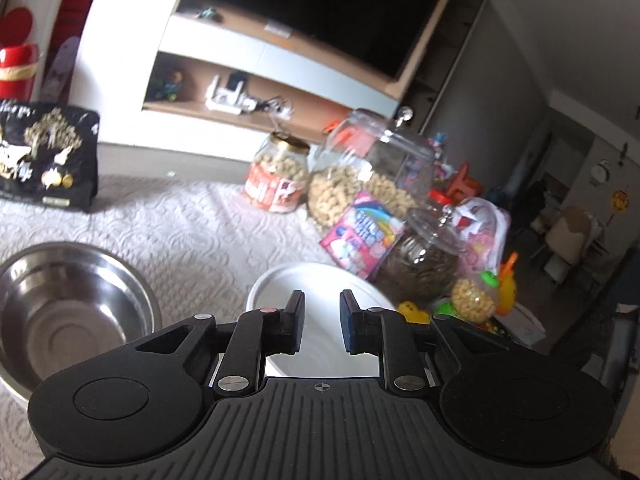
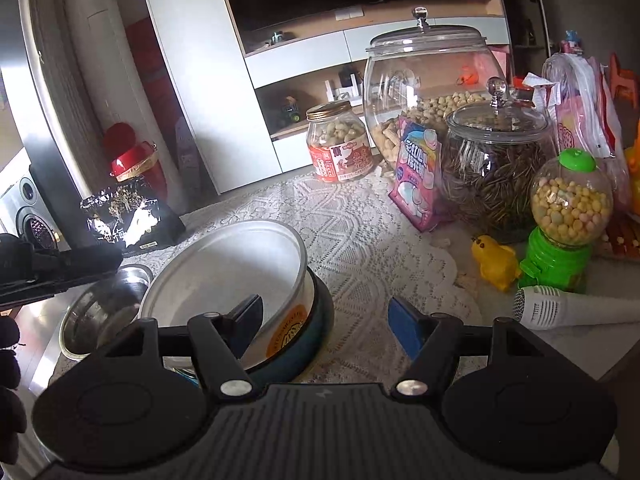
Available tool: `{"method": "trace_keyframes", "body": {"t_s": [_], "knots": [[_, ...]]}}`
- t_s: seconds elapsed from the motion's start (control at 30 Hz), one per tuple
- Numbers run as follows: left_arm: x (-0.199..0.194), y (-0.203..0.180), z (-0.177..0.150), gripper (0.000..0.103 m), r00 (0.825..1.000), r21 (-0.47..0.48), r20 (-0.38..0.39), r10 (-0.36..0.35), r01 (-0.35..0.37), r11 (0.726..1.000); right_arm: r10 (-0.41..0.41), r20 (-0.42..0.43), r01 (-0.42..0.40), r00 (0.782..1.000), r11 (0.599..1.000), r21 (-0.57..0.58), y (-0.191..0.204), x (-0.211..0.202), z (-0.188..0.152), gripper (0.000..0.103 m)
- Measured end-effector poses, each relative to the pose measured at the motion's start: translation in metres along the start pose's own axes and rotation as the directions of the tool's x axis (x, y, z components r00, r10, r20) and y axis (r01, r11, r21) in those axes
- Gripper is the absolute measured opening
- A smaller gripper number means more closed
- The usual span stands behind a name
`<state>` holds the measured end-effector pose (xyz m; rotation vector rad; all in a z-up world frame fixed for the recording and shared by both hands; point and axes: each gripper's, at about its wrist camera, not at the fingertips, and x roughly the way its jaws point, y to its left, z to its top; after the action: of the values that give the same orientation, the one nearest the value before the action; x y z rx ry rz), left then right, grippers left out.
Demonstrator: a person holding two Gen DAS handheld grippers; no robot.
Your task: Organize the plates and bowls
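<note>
A white bowl (image 2: 224,264) sits on a dark blue plate (image 2: 316,332) on the lace tablecloth; it also shows in the left wrist view (image 1: 320,280). A steel bowl (image 1: 60,304) stands to its left, also in the right wrist view (image 2: 100,312). My left gripper (image 1: 321,320) hovers over the white bowl's near side, its jaws a small gap apart and holding nothing. My right gripper (image 2: 326,328) is open wide, its left finger over the white bowl's inside and its right finger outside over the cloth. The left gripper's tip (image 2: 60,268) shows at the left edge of the right wrist view.
Glass jars of snacks (image 2: 428,80), a seed jar (image 2: 496,164), a pink packet (image 2: 416,176), a green candy dispenser (image 2: 568,216), a yellow duck (image 2: 496,260) and a white microphone (image 2: 576,308) crowd the right. A black bag (image 2: 128,216) stands at the back left.
</note>
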<state>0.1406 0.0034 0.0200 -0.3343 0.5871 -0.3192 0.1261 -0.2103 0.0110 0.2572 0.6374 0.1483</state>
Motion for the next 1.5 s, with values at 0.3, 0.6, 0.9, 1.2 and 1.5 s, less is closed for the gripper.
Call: {"method": "trace_keyframes", "body": {"t_s": [0.3, 0.6, 0.9, 1.2, 1.5], "knots": [[0.043, 0.012, 0.009, 0.021, 0.970, -0.007, -0.184, 0.160, -0.164, 0.986, 0.008, -0.115, -0.010, 0.993, 1.000, -0.020, 0.009, 0.033, 0.026, 0.070], [0.066, 0.022, 0.001, 0.018, 0.948, -0.051, -0.293, 0.127, -0.148, 0.988, 0.002, -0.339, -0.021, 0.941, 0.998, -0.053, 0.022, 0.089, 0.025, 0.070], [0.058, 0.026, 0.013, 0.017, 0.940, -0.093, -0.329, 0.095, -0.133, 0.987, 0.020, -0.412, -0.039, 0.911, 0.999, -0.038, 0.023, 0.109, 0.019, 0.070], [0.026, 0.009, 0.029, 0.021, 0.963, -0.052, -0.246, 0.107, -0.124, 0.991, 0.010, -0.433, -0.017, 0.901, 1.000, -0.012, 0.012, 0.114, 0.009, 0.075], [0.075, 0.022, 0.015, 0.033, 0.917, 0.078, -0.299, 0.263, -0.251, 0.965, 0.010, -0.419, -0.024, 0.908, 0.999, -0.030, 0.019, 0.107, 0.007, 0.075]]}}
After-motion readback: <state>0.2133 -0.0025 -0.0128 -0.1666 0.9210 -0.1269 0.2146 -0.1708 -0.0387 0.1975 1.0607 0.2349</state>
